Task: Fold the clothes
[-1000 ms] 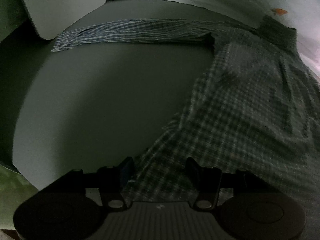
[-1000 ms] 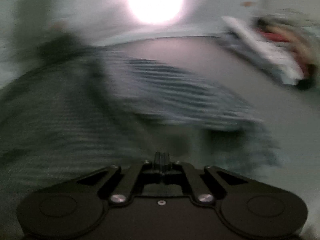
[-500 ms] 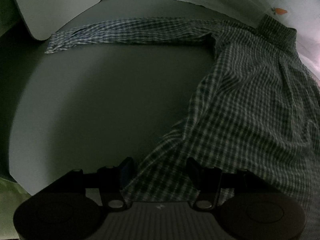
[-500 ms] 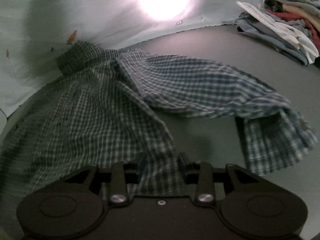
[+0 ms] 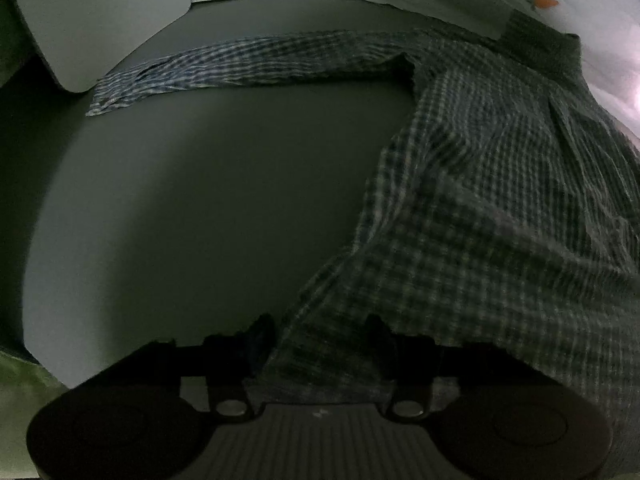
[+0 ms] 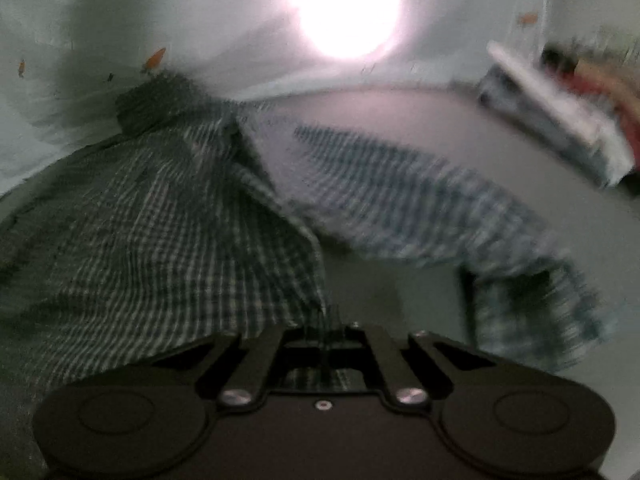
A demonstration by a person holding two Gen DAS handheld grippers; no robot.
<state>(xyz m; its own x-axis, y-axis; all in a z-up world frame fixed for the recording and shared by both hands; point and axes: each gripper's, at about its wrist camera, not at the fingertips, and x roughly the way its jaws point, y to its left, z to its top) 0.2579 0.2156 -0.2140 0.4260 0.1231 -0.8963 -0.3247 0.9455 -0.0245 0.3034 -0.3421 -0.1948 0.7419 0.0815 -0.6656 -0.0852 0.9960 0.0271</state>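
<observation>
A checked long-sleeved shirt point(image 5: 500, 184) lies spread on the grey table, collar point(image 5: 536, 40) at the far side. One sleeve point(image 5: 240, 68) stretches out to the left. My left gripper point(image 5: 320, 332) is open, its fingers either side of the shirt's near hem. In the right wrist view the shirt point(image 6: 160, 232) fills the left, with its other sleeve point(image 6: 420, 208) folded out to the right. My right gripper point(image 6: 330, 320) is shut on the shirt's hem edge. That view is blurred by motion.
A white board point(image 5: 100, 12) stands at the table's far left corner. A pile of folded clothes point(image 6: 580, 100) sits at the far right. A pale patterned cloth point(image 6: 200, 20) hangs behind the table, with a bright light glare on it.
My right gripper has closed on the shirt's hem and is moving, blurring its view. My left gripper stays open around the hem; the shirt has shifted slightly.
</observation>
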